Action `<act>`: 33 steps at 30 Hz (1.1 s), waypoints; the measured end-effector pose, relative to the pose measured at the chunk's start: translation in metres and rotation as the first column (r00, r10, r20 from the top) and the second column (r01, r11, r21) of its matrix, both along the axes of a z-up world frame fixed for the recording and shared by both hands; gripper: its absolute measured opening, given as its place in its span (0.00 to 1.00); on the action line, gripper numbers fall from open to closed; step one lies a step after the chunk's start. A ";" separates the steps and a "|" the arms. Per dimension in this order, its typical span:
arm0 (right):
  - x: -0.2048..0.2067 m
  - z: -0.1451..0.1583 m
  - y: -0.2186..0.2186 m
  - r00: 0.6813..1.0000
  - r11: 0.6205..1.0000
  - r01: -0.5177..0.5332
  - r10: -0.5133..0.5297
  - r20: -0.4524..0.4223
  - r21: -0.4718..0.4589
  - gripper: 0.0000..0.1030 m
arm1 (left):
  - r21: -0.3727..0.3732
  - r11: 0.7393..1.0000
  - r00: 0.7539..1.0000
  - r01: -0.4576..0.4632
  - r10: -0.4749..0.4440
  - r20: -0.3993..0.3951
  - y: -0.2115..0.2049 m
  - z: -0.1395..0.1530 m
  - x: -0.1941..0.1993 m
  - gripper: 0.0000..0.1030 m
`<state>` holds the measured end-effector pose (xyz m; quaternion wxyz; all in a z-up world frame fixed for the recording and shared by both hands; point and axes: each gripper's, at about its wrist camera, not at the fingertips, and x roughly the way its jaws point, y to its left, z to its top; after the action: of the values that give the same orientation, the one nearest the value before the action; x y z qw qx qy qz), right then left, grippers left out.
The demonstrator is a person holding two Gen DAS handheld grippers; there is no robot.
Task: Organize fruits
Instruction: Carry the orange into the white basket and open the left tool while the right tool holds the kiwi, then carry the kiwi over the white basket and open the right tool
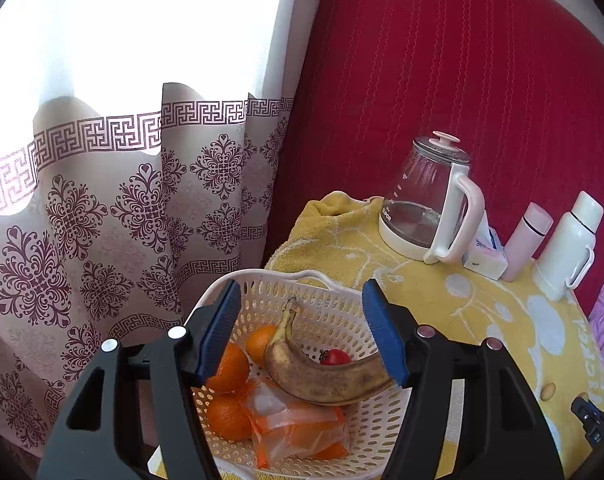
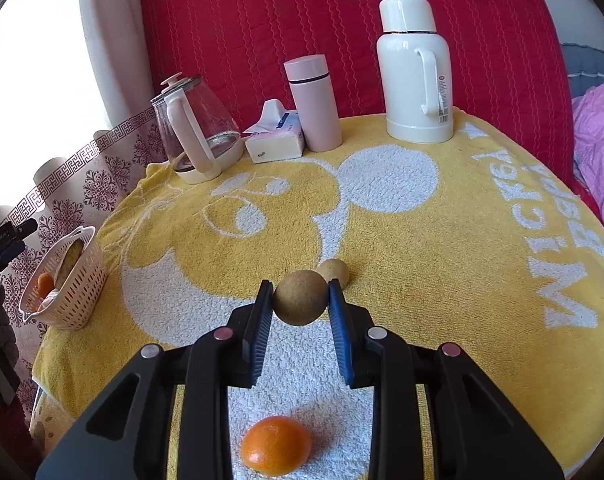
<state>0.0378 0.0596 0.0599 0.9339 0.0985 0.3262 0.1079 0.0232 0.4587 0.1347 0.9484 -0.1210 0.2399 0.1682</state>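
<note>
Right tongs (image 2: 300, 300) pinch a round, matte brown fruit (image 2: 300, 298) between ribbed blue pads, above the terry-towel-covered desk (image 2: 442, 248). A second brown fruit (image 2: 336, 271) sits just behind, partly hidden. A glossy orange (image 2: 276, 445) lies below the tongs on the towel. Left tongs (image 1: 302, 332) are spread wide and empty over the perforated plastic basket (image 1: 330, 300), which holds a spotted banana (image 1: 322, 376), oranges (image 1: 228, 368), a red tomato (image 1: 335, 357) half hidden behind the banana, and a crinkled net bag (image 1: 298, 432) of unclear contents.
</note>
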 end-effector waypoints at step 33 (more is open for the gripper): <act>-0.010 0.041 0.273 0.839 0.833 -0.543 0.545 -0.010 -0.105 0.27 | -0.059 0.998 0.997 0.005 -0.001 0.074 0.022 0.019 -0.018 0.80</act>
<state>0.0283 0.3326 0.1006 0.8719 -0.0476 0.3364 0.3527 0.0055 0.4806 0.1536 0.9529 -0.1547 0.2098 0.1551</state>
